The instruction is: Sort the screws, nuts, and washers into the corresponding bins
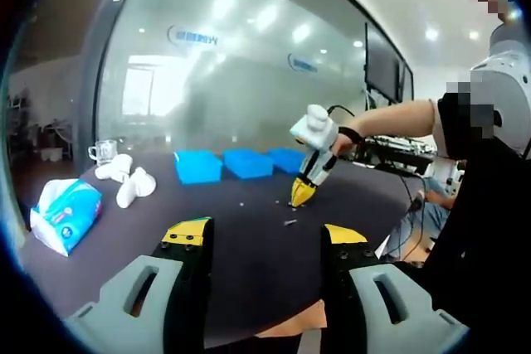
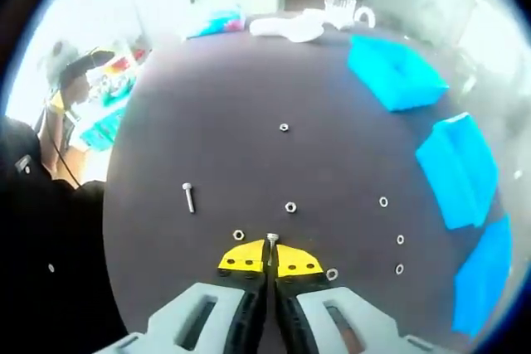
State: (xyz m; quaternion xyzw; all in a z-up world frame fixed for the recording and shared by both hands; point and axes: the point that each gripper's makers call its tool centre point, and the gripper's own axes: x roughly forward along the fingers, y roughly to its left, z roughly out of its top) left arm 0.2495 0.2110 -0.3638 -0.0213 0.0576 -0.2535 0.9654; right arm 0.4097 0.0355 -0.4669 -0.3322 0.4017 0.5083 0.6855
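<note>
R tongs [image 2: 270, 259] pinch a screw [image 2: 271, 242] by its shank, low over mid-table [image 2: 207, 80]; thin grip, could slip or twist out en route to blue bins [image 2: 458, 170] at far edge. L tongs [image 1: 265, 242] spread, idle.

held screw [image 2: 271, 246]: small and silvery, standing upright between the closed yellow tips of the right gripper [image 2: 270, 259], its head poking just above them
loose screw [image 2: 189, 196]: lying flat on the dark table [image 2: 216, 80], left of the gripper tips, head pointing away
nuts: one [image 2: 290, 206] sitting just beyond the tips, another [image 2: 284, 127] lying farther out toward mid-table
washers: one [image 2: 239, 235] resting beside the left tip, one [image 2: 332, 273] beside the right tip, three more [image 2: 383, 201] [image 2: 400, 239] [image 2: 399, 269] lying toward the bins
bins: three blue trays [image 2: 395, 72] [image 2: 458, 170] [image 2: 483, 275] sitting in a row along the table's right edge; contents too unclear to tell
</note>
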